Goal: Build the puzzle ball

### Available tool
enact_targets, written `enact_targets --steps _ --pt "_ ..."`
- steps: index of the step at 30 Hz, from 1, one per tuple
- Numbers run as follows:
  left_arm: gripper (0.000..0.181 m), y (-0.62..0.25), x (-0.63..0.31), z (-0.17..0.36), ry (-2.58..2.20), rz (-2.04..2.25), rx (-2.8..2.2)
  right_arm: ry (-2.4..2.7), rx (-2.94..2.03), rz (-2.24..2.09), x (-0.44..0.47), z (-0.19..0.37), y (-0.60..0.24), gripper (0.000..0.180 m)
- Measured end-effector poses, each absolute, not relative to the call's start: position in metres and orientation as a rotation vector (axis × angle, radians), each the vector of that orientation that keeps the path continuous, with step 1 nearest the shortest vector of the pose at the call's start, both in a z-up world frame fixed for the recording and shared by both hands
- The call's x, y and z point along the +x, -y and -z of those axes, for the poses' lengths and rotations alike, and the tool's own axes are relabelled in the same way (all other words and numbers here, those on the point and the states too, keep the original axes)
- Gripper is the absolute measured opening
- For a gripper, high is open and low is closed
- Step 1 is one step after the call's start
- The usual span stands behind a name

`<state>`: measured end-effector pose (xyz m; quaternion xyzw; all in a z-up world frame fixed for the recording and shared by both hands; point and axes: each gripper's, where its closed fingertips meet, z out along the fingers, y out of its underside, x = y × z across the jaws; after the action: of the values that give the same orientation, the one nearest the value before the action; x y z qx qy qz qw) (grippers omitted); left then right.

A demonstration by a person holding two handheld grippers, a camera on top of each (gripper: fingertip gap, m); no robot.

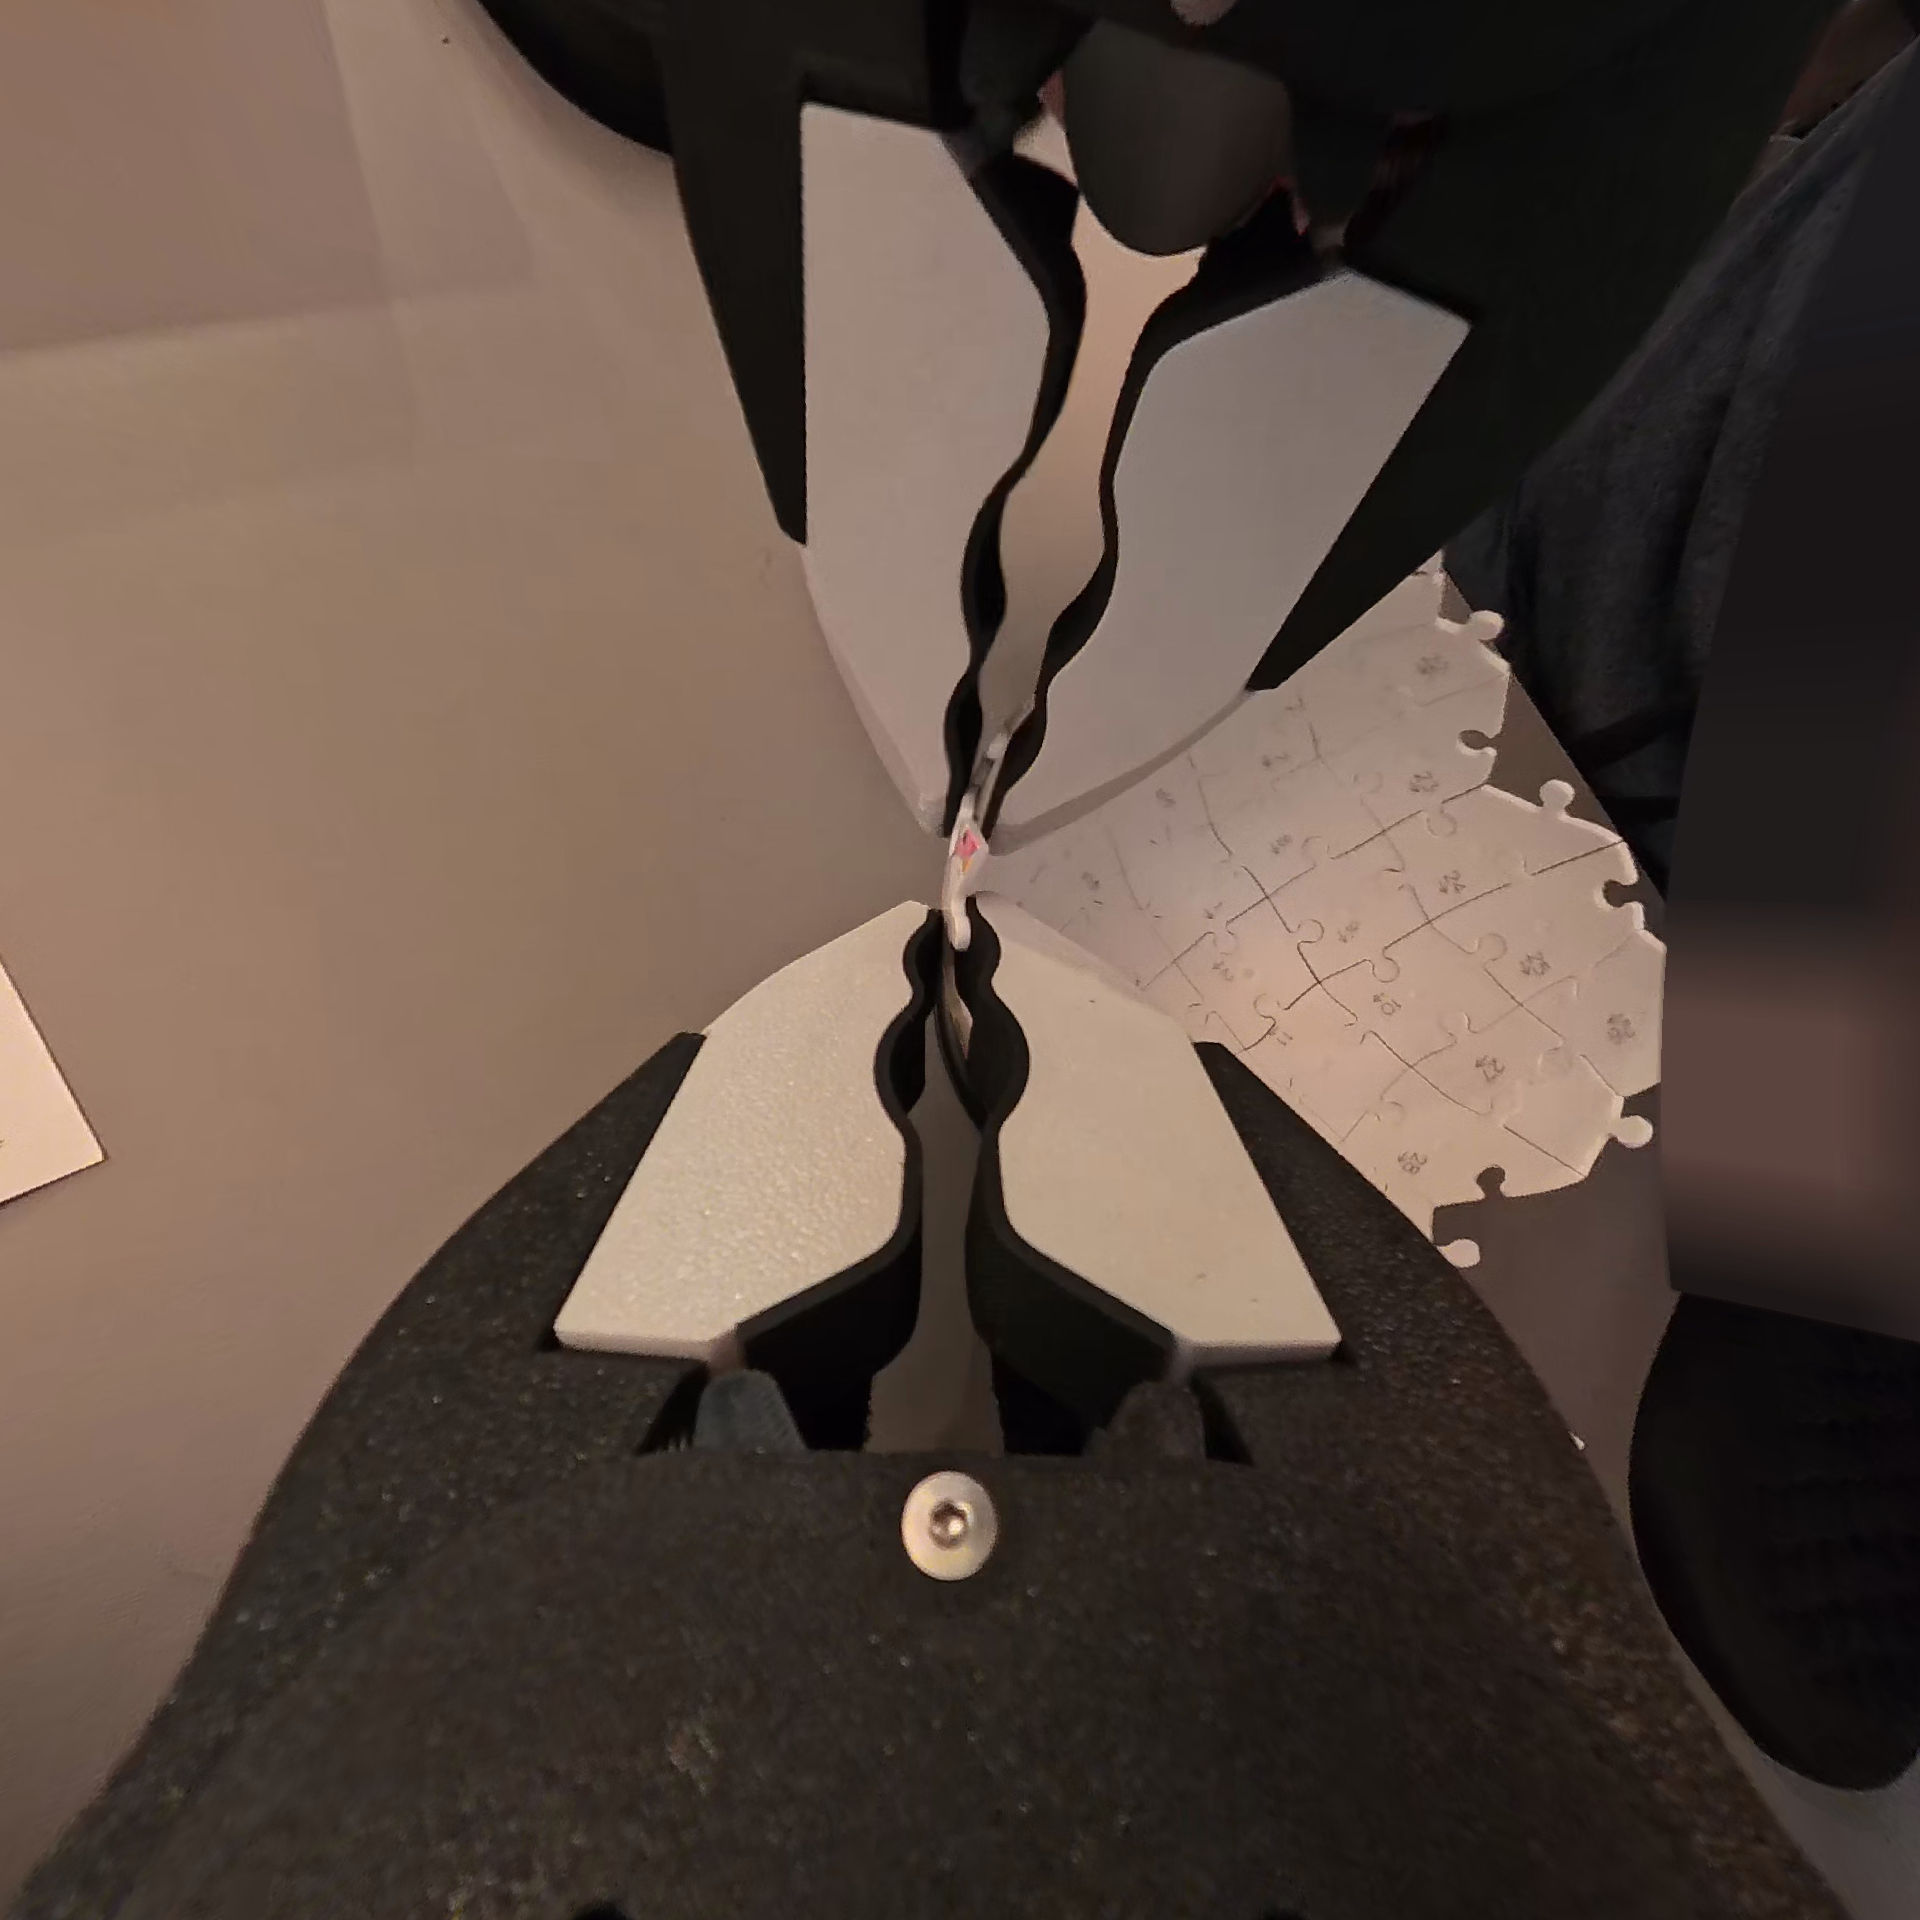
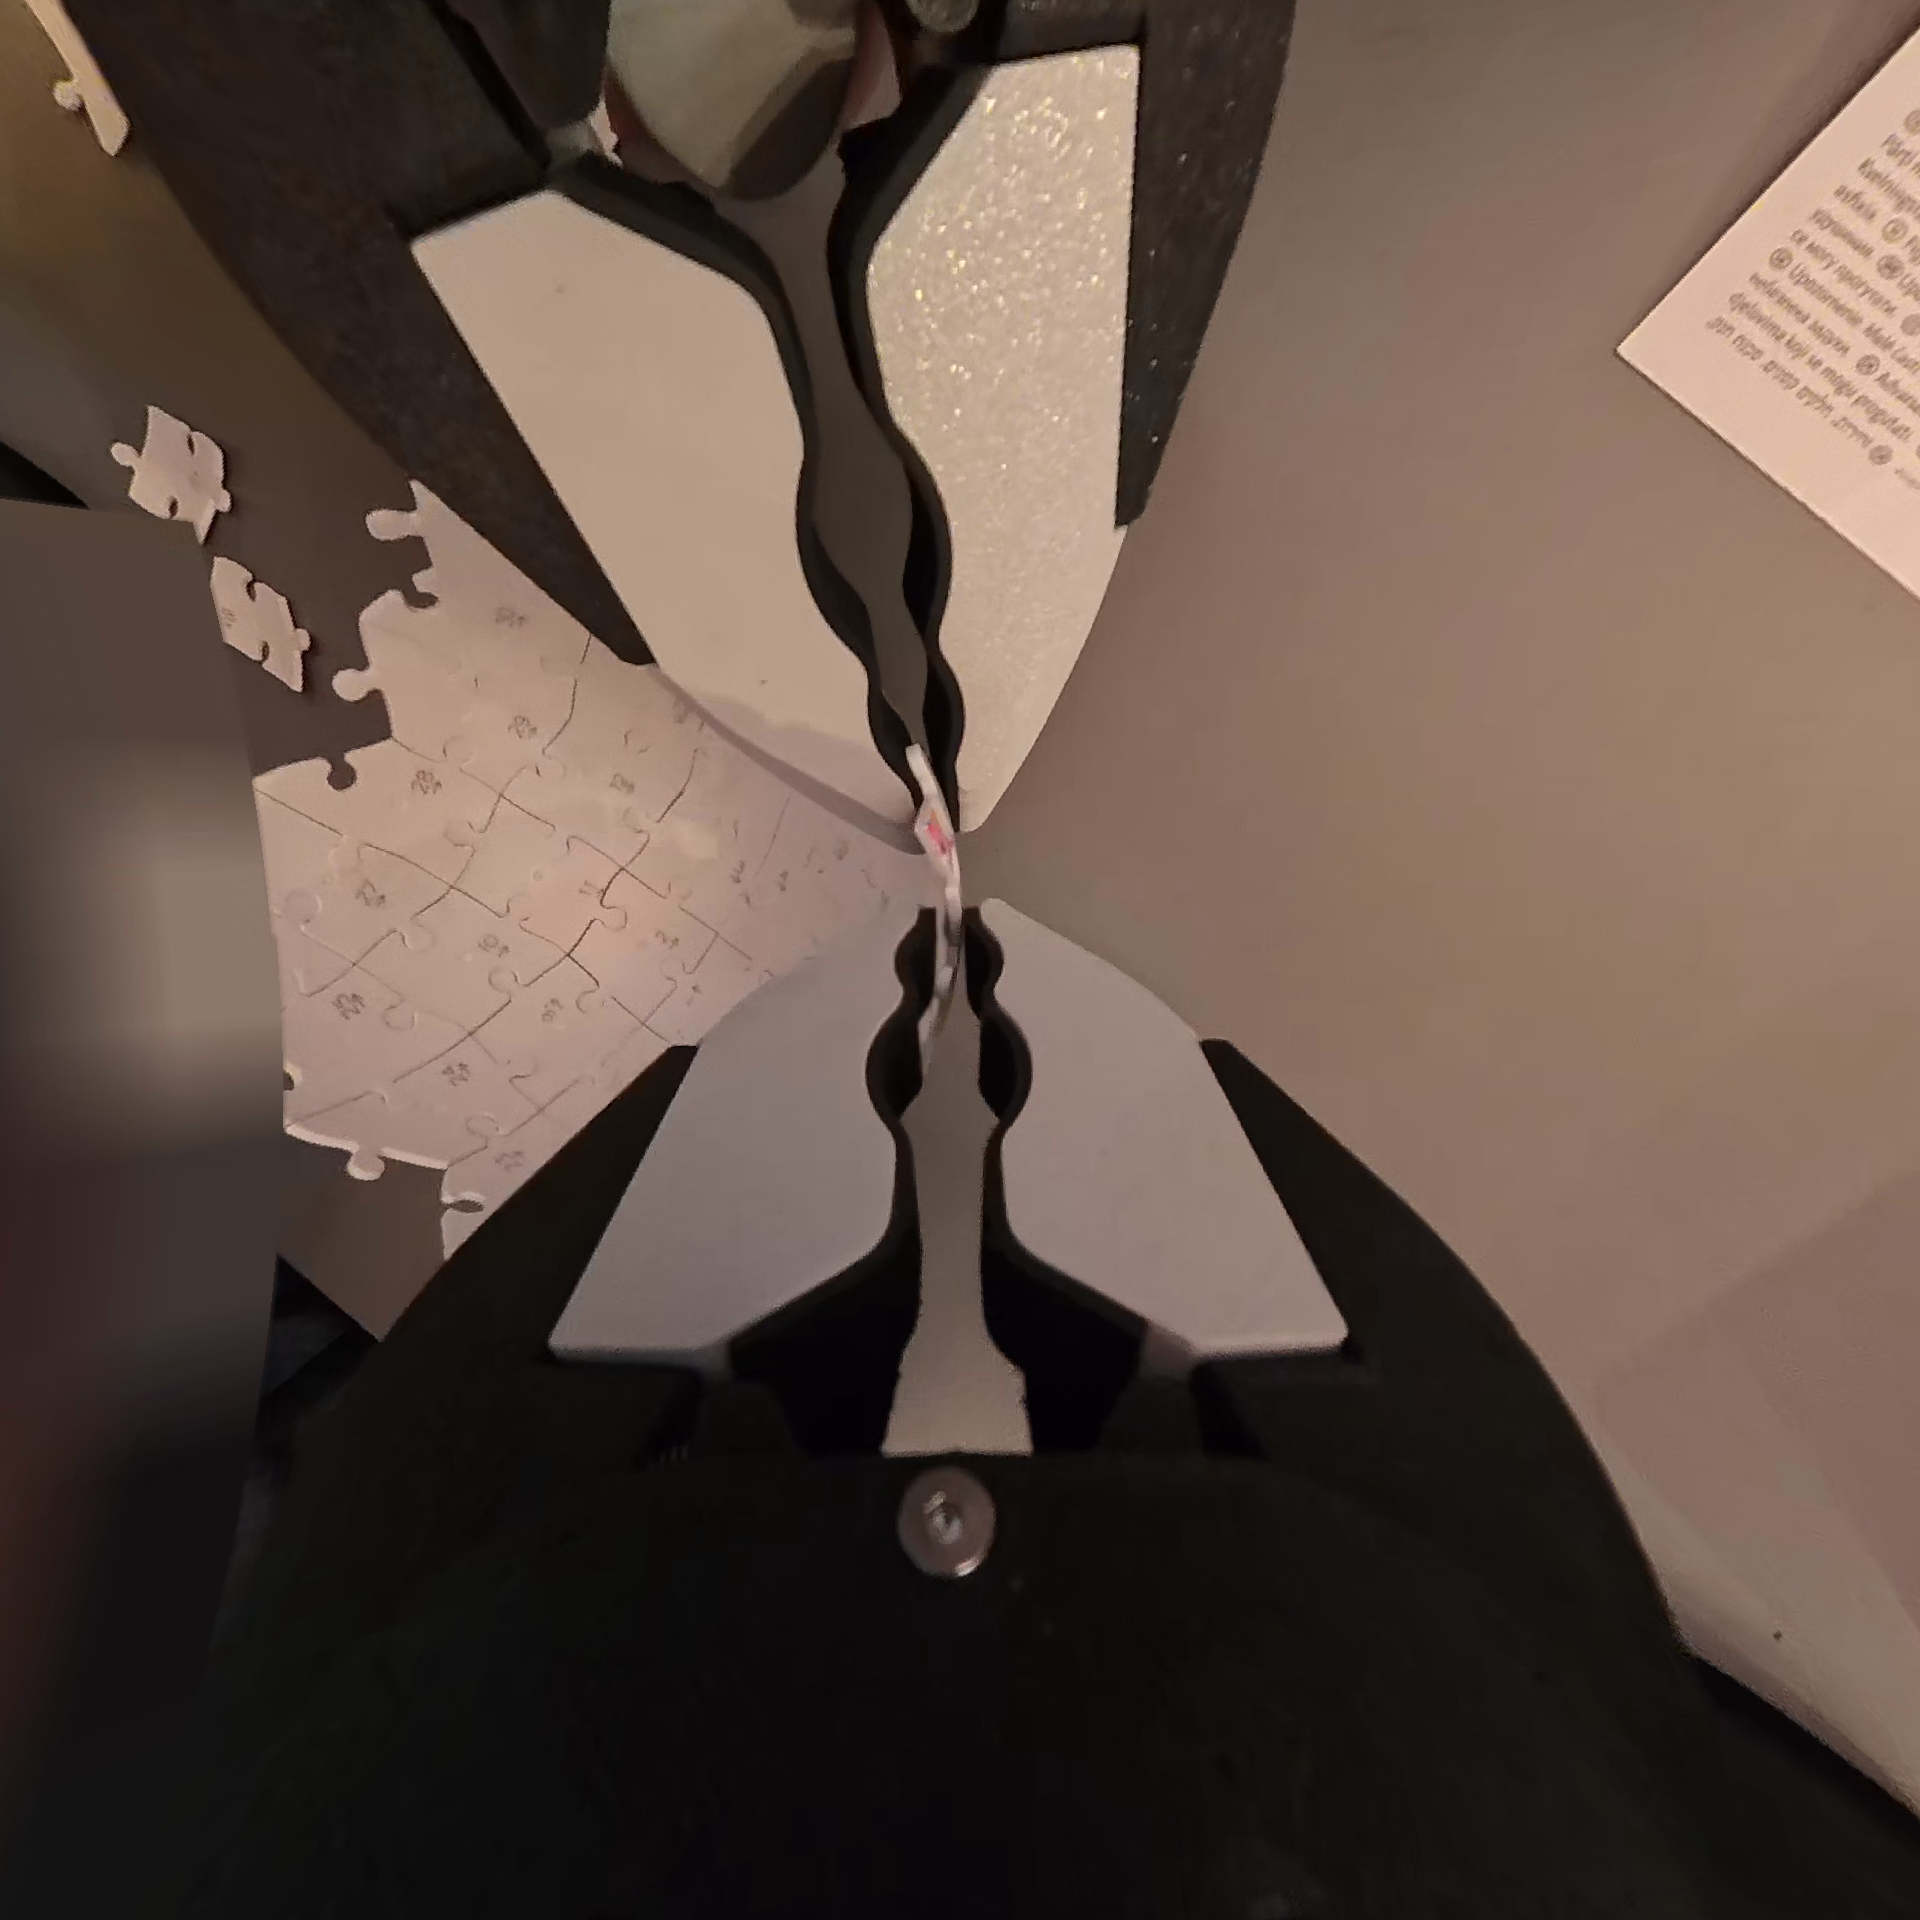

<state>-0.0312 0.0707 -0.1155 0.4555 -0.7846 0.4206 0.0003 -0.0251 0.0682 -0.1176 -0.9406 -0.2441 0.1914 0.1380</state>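
- White-and-black, our left gripper (image 1: pixel 954 914) sits at 6 o'clock in its wrist view, its jaws nearly together, pinching the lower end of a small curved white plastic puzzle piece (image 1: pixel 966 868) with a pink mark.
- Our right gripper (image 2: pixel 951 914) faces it tip to tip, jaws likewise narrow, and grips the same small piece (image 2: pixel 938 831) from the opposite end.
- In the left wrist view the right gripper (image 1: pixel 982 800) comes down from 12 o'clock.
- At 3 o'clock of the left tips lies the joined sheet of white numbered puzzle pieces (image 1: pixel 1403 956), flat on the grey table (image 1: pixel 416 831).
- In the right wrist view two loose white pieces (image 2: pixel 177 483) lie at 10 o'clock, beside that sheet (image 2: pixel 468 914).
- At 1 o'clock rests a white printed leaflet (image 2: pixel 1787 312).
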Motion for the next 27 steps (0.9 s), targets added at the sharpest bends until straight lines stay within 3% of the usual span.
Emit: enact_targets --steps 3,11,23,27 --pt "0.002 -0.0693 -0.031 0.1155 2.471 -1.32 1.421 0.707 -2.714 -0.574 -0.0264 0.1149 -0.0734 0.015" --pt "0.002 -0.0702 -0.0303 0.115 2.474 -1.333 1.424 0.752 -2.728 -0.577 -0.0281 0.1199 -0.0713 0.004" --pt "0.002 -0.0692 -0.029 0.1137 2.492 -1.335 1.417 0.768 -2.705 -0.554 -0.0272 0.1186 -0.0705 0.004" --pt "0.003 -0.069 -0.0287 0.1127 2.477 -1.349 1.422 0.757 -2.684 -0.602 -0.0298 0.1178 -0.0734 0.013"
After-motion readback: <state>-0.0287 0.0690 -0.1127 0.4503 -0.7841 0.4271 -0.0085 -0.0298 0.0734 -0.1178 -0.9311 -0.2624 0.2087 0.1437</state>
